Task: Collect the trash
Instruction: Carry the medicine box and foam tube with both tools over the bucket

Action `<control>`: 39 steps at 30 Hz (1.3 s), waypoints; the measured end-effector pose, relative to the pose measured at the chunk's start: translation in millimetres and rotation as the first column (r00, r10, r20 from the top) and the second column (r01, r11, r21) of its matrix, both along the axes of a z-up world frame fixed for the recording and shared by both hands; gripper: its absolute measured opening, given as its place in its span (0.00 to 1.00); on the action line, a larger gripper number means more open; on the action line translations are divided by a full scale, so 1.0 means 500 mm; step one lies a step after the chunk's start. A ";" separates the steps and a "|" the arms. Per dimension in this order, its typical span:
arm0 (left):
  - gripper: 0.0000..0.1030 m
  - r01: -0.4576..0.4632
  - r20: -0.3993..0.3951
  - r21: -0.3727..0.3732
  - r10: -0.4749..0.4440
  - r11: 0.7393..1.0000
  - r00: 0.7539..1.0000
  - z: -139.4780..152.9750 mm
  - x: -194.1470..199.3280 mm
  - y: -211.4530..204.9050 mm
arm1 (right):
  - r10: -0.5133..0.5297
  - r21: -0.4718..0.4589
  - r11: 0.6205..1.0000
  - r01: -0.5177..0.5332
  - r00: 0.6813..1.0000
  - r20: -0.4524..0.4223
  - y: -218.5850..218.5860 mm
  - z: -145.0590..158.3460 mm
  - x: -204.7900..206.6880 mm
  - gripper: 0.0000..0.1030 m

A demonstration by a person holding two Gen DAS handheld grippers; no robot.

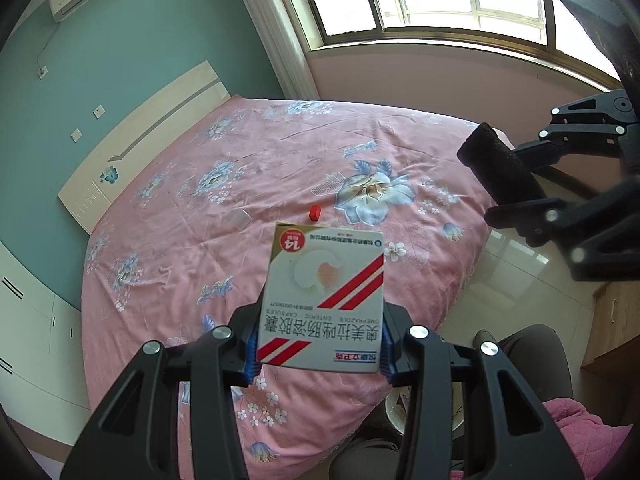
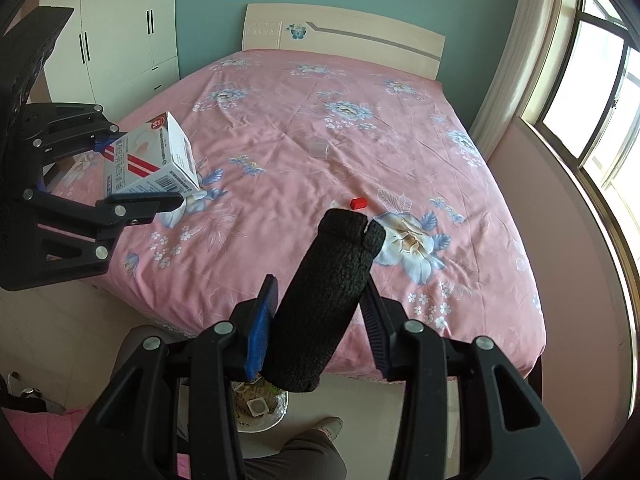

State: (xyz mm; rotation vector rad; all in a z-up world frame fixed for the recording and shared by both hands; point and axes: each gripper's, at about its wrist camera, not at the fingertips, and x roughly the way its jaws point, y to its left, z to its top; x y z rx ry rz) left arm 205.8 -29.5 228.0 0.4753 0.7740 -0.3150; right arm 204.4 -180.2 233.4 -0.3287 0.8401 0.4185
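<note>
Both fingers [image 1: 246, 354] [image 2: 262, 320] clamped — box [image 1: 320, 300], foam roll [image 2: 324, 296].

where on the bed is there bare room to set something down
Most of the pink bedsheet is bare: the whole stretch toward the headboard, and the window-side edge. Small clutter sits near the foot: a red block and a clear plastic piece. The near left corner is crowded by the left gripper holding the medicine box.
</note>
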 end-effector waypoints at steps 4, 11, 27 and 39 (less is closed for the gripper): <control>0.45 0.005 -0.008 -0.001 -0.005 1.000 1.000 -0.014 -0.034 0.015 | 0.022 -0.016 1.000 -0.022 1.000 -0.009 0.015 -0.015 -0.039 0.42; 0.45 0.030 -0.059 0.004 -0.029 1.000 0.998 -0.087 -0.075 0.029 | 0.047 -0.047 0.998 -0.049 0.997 -0.058 0.037 -0.080 -0.080 0.42; 0.45 0.043 -0.230 0.026 -0.036 0.999 0.973 -0.296 -0.087 0.038 | 0.042 -0.076 0.995 -0.057 0.980 -0.193 0.052 -0.250 -0.093 0.42; 0.45 0.057 -0.320 0.031 -0.044 0.998 0.947 -0.408 -0.091 0.033 | 0.044 -0.091 0.993 -0.072 0.959 -0.280 0.080 -0.377 -0.100 0.42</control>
